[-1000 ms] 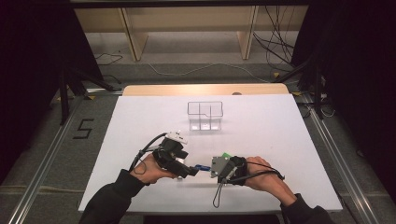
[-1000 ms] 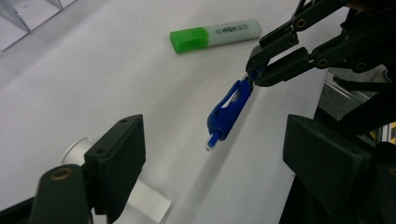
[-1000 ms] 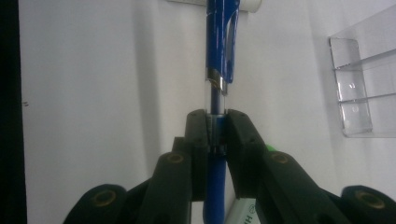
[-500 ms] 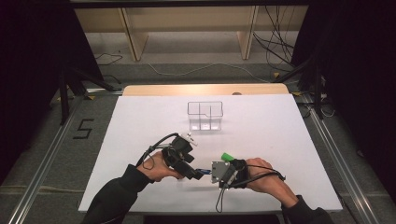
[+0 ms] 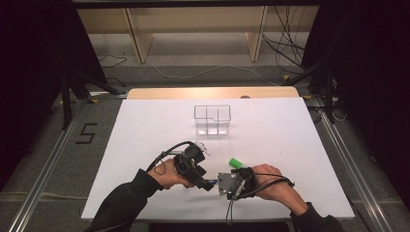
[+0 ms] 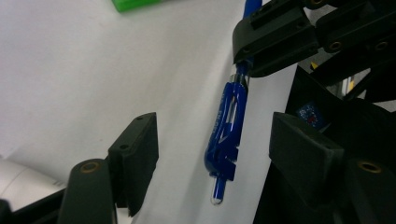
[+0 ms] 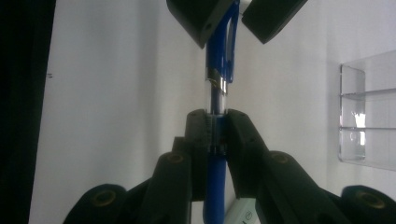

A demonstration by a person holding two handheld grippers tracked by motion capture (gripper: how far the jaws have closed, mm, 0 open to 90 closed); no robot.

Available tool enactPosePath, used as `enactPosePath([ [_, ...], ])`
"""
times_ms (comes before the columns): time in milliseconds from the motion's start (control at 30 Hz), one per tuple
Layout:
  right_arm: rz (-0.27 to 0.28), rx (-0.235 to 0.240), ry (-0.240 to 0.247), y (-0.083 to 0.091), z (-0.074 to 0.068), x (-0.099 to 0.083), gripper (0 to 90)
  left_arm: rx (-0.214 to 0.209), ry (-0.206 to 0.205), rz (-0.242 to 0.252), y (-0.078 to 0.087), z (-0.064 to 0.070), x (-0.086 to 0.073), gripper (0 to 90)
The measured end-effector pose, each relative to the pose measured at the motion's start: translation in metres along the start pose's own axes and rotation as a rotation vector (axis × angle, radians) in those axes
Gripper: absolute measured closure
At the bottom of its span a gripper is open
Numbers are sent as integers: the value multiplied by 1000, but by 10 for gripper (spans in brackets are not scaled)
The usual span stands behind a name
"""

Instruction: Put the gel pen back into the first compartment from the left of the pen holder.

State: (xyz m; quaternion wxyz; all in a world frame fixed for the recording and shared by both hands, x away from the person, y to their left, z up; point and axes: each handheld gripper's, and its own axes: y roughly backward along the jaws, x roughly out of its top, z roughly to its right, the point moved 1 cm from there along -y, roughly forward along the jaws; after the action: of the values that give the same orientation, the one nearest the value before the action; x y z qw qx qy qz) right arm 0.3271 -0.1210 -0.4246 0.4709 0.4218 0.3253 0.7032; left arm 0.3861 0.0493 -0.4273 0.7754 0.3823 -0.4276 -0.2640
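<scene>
While your right gripper (image 7: 215, 133) pinches the blue plastic pen with the clear barrel (image 7: 217, 84) tight between its fingertips, your left gripper (image 6: 212, 154) stands spread wide, its pads (image 6: 135, 154) flanking the pen's capped end without touching it. This looks like the moment of taking hold of the cap, either to pull it off or to receive the pen. Your next move calls for closing the left fingers squarely on the blue cap and its clip, then drawing straight along the pen's axis while the right holds firm. The pen hangs just above the white tabletop (image 5: 290, 130), between the two grippers, with its cap nearer the left pads. Its cap is slotted, with a long clip, and a metal ring sits where cap meets barrel. Beyond your left fingers lies a small green piece (image 6: 133, 3); a clear plastic organiser box (image 5: 212, 119) stands well apart.
</scene>
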Motion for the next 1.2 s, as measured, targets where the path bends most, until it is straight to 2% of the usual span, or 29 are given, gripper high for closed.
enactPosePath([
  [100,5,-1,13,0,-1,2,798,-25,0,-11,-3,0,1,363],
  [167,5,4,40,0,-1,3,798,-38,-7,-17,-2,-1,2,388],
  [267,5,1,55,-1,-4,3,798,-46,-1,-20,-3,-1,2,423],
  [300,0,6,65,-1,-4,3,798,-58,-16,-37,-3,-2,2,434],
  [400,2,9,81,-1,-4,4,798,-73,-9,-45,-6,-1,2,461],
  [633,11,4,116,-1,-5,7,798,-107,-36,-91,-12,-1,4,505],
  [700,9,0,123,-1,-5,7,798,-112,-25,-86,-14,0,5,520],
  [733,11,5,119,-1,-6,8,798,-116,-36,-96,-14,0,5,526],
  [833,19,2,139,-1,-6,9,798,-123,-31,-106,-15,1,5,539],
  [867,17,3,134,-1,-6,9,798,-123,-41,-113,-15,1,5,544],
  [1000,17,5,162,-1,-6,9,798,-131,-43,-120,-15,0,6,560],
  [1200,19,13,175,-1,-8,10,798,-139,-38,-116,-15,2,6,595],
])
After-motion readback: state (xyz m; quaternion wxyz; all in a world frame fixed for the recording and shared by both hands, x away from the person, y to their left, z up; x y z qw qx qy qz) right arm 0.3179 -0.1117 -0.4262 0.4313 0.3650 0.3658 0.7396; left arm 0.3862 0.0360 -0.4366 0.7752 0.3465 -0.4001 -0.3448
